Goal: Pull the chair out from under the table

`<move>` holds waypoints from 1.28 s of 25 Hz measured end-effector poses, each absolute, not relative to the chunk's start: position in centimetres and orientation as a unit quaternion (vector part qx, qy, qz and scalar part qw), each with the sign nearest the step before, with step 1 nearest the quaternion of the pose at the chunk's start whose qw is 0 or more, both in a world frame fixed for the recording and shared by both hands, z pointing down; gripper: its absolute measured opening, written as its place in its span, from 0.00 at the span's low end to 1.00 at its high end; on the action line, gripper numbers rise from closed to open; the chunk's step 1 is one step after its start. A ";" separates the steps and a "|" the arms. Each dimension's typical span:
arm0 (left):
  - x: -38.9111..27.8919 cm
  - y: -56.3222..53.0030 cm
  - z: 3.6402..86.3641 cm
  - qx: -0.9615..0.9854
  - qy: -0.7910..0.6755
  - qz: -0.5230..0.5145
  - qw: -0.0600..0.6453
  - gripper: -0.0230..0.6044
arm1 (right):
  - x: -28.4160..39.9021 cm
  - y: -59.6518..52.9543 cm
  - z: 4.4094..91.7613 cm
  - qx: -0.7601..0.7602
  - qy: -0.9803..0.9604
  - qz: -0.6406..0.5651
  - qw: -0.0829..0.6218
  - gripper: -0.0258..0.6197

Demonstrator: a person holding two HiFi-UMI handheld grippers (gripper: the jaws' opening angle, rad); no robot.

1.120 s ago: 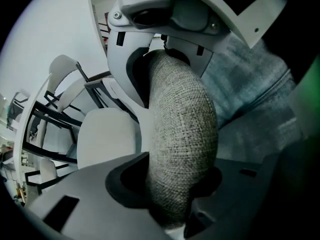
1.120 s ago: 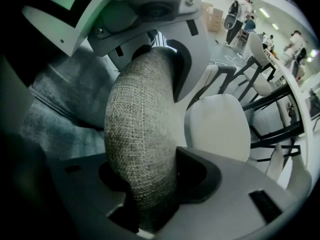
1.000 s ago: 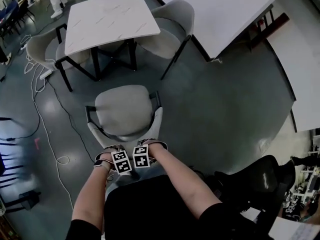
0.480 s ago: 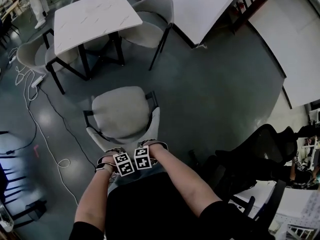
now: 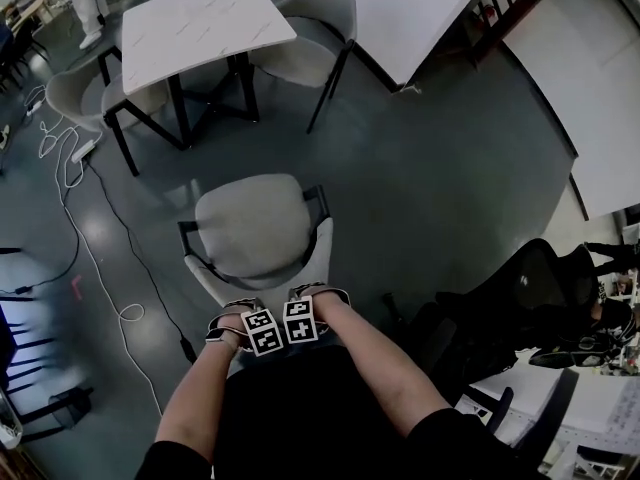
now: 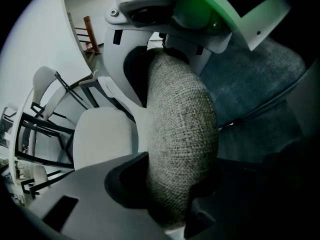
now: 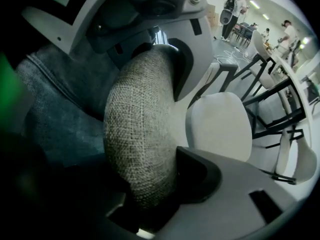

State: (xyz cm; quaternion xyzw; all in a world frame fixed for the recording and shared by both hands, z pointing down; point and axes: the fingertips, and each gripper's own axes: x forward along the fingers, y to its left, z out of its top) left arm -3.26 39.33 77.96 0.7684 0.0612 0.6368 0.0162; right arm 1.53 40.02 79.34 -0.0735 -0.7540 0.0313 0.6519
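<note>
Head view: my left gripper [image 5: 246, 314] and right gripper [image 5: 312, 299] each clamp the backrest [image 5: 321, 256] of the chair [image 5: 255, 230]; table [image 5: 205, 18] well beyond them.

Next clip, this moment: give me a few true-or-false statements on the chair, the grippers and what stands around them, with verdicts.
1. The left gripper and the right gripper are both clamped on the backrest of the grey chair. True.
2. The chair's seat is tucked under the marble table. False: it stands clear of the table, on open floor.
3. In the head view, a white cable lies on the floor to the left of the chair. True.
4. A black office chair stands at the person's left. False: the office chair is at the person's right.
</note>
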 end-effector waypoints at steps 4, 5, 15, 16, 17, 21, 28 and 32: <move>-2.9 40.6 78.1 0.768 0.059 0.637 0.025 0.31 | 1.9 41.2 79.5 -0.083 -0.752 0.025 0.653 0.37; -2.8 40.9 78.2 0.768 0.058 0.637 0.027 0.31 | 2.0 41.4 79.6 -0.086 -0.752 0.023 0.653 0.37; -2.1 43.0 78.0 0.771 0.044 0.633 0.049 0.32 | 2.7 43.3 79.6 -0.109 -0.748 0.007 0.654 0.38; -2.0 43.1 78.0 0.772 0.043 0.632 0.051 0.33 | 2.7 43.4 79.7 -0.111 -0.748 0.007 0.654 0.38; -2.0 43.2 78.1 0.773 0.042 0.631 0.051 0.33 | 2.8 43.4 79.7 -0.113 -0.748 0.008 0.654 0.38; -1.9 43.3 78.0 0.776 0.045 0.627 0.054 0.34 | 2.8 43.6 79.7 -0.120 -0.745 0.011 0.656 0.39; -1.9 43.5 78.1 0.778 0.052 0.623 0.063 0.37 | 2.6 43.9 79.8 -0.134 -0.746 0.021 0.652 0.40; -2.0 43.7 78.0 0.777 0.060 0.622 0.082 0.39 | 2.5 43.8 79.7 -0.136 -0.747 0.024 0.650 0.41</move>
